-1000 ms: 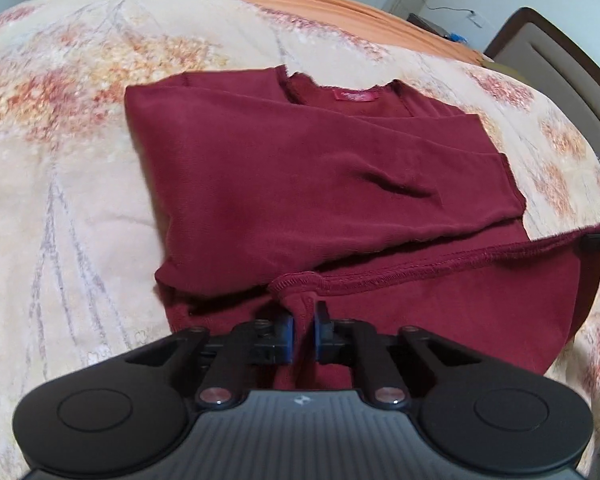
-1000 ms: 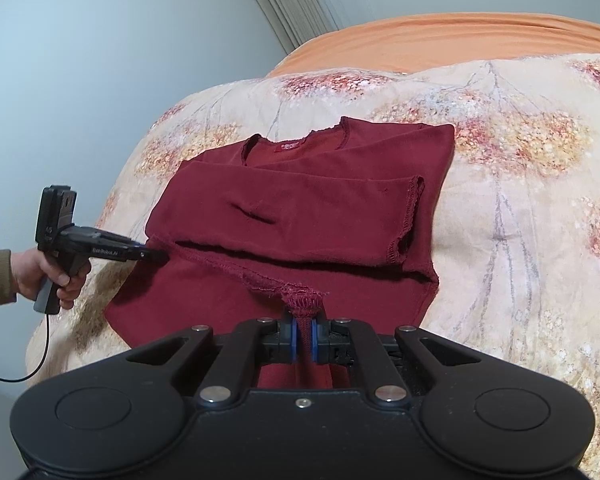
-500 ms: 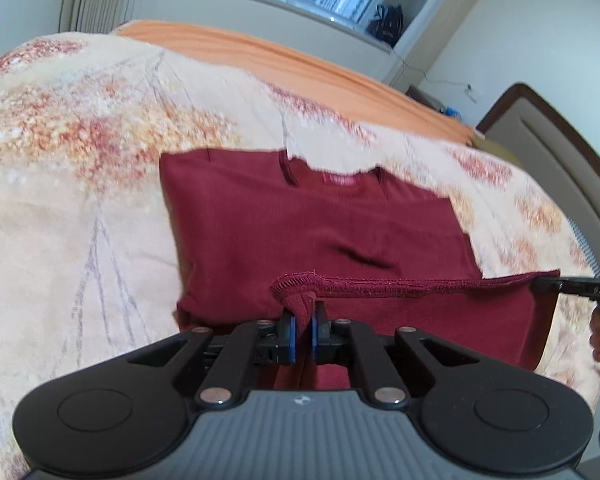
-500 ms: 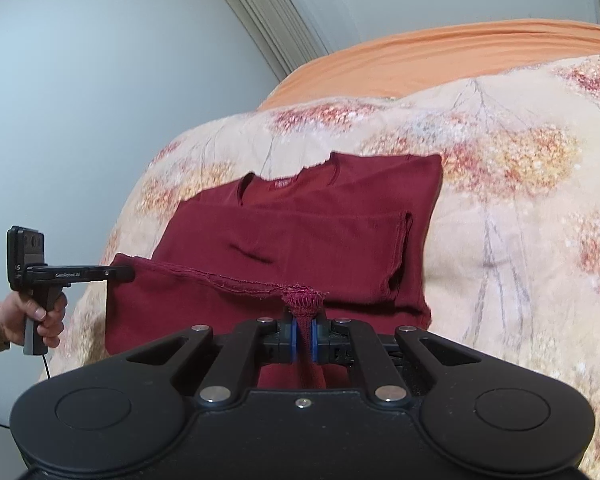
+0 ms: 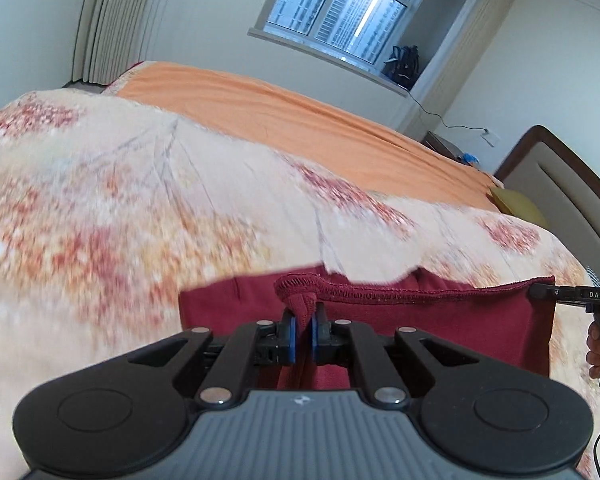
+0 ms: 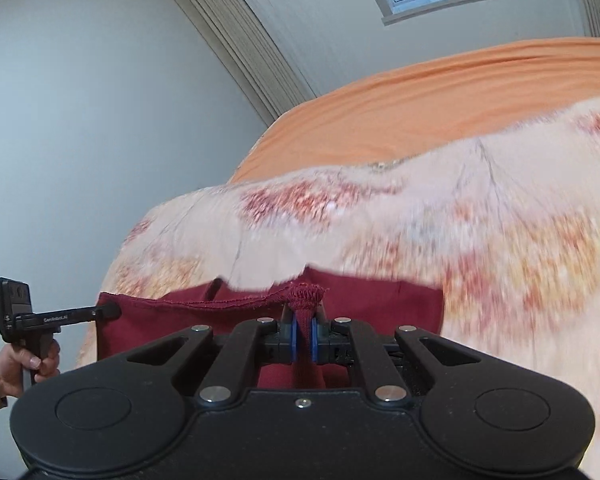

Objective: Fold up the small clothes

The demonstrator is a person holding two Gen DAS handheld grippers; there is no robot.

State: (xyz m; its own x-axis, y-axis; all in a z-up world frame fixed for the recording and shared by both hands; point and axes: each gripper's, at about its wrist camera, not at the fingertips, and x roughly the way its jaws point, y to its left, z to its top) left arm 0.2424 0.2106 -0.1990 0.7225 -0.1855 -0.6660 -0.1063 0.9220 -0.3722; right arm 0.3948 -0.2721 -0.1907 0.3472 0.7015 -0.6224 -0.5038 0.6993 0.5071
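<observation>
On the left, the left gripper (image 5: 302, 330) has its fingers (image 5: 289, 336) pinched shut on one bottom-hem corner of the maroon shirt (image 5: 440, 320). The hem stretches taut across, its long axis running straight between the hands, to the right gripper (image 6: 302, 334), likewise clamped on the other corner. The rest of the shirt lies ahead of both on the bed (image 5: 140, 200), so both hands, equally near, must likely carry the hem forward together.

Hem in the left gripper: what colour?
Dark red hem, same as the shirt; clearest in the left wrist view.
</observation>
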